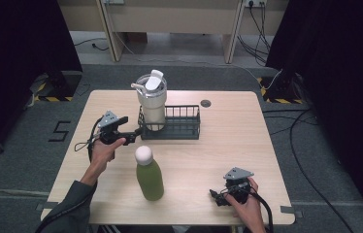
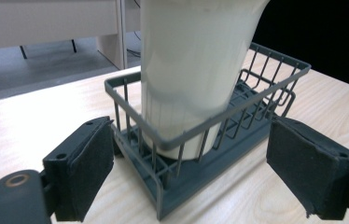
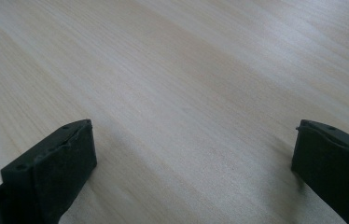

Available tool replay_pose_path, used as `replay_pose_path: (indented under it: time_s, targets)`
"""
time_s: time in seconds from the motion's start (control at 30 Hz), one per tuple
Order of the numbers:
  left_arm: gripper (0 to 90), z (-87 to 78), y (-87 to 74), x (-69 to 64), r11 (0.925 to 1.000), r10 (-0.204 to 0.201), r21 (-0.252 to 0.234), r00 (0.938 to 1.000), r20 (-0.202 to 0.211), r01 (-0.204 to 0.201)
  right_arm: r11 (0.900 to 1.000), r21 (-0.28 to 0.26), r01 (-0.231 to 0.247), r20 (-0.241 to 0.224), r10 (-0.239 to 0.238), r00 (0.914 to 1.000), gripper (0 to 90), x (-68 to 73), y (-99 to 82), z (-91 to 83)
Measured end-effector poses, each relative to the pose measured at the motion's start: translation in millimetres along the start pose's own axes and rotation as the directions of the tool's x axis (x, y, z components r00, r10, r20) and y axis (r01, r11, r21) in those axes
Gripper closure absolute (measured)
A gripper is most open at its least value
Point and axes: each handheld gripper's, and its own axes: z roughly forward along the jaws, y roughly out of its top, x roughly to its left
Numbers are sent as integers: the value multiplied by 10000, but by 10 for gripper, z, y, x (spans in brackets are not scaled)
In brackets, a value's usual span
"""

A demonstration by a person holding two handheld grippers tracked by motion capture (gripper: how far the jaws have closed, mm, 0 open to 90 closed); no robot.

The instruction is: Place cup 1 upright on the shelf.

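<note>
Tabletop: left gripper, jaws spread, faces the basketed tumbler; right gripper likewise spread.

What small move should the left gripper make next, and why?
Probably ease the left gripper forward and close on the near end of the wire basket. Its jaws stand open on either side of that end without touching it, and the cream tumbler already stands inside. The right gripper rests open on the table.
</note>
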Motion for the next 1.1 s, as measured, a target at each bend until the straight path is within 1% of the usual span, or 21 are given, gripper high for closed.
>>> replay_pose_path:
  time_s: [0.1, 0.3, 0.5, 0.6, 0.8, 0.87, 1.1]
  targets:
    - [146, -51, -51, 18, 9998, 44, 180, 10000, -10, -44, 10000, 0, 3, 1, -3, 10000, 2, 0, 0, 0]
    - [146, -162, -171, 78, 9993, -120, 356, 9999, -125, 124, 10000, -2, 3, -2, -3, 10000, 2, -1, 0, 0]
    - [147, -254, -246, 106, 9988, -9, 495, 9997, -256, 21, 10000, -12, 12, 0, -12, 10000, 2, -1, 0, 2]
    - [147, -290, -299, 91, 9985, -55, 551, 9998, -201, 66, 10000, -7, 11, -3, -11, 10000, 2, -2, 1, 2]
    - [147, -335, -425, 19, 9949, 277, 969, 9996, -73, -268, 10000, -11, 11, -2, -11, 10000, 2, -2, 1, 2]
    - [147, -348, -449, 5, 9943, 351, 1009, 9993, -91, -340, 10000, -11, 12, -2, -12, 10000, 2, -2, 1, 2]
    - [147, -392, -547, -25, 9922, 315, 1207, 9995, -1, -312, 10000, -9, 10, -3, -10, 10000, 2, -2, 1, 2]
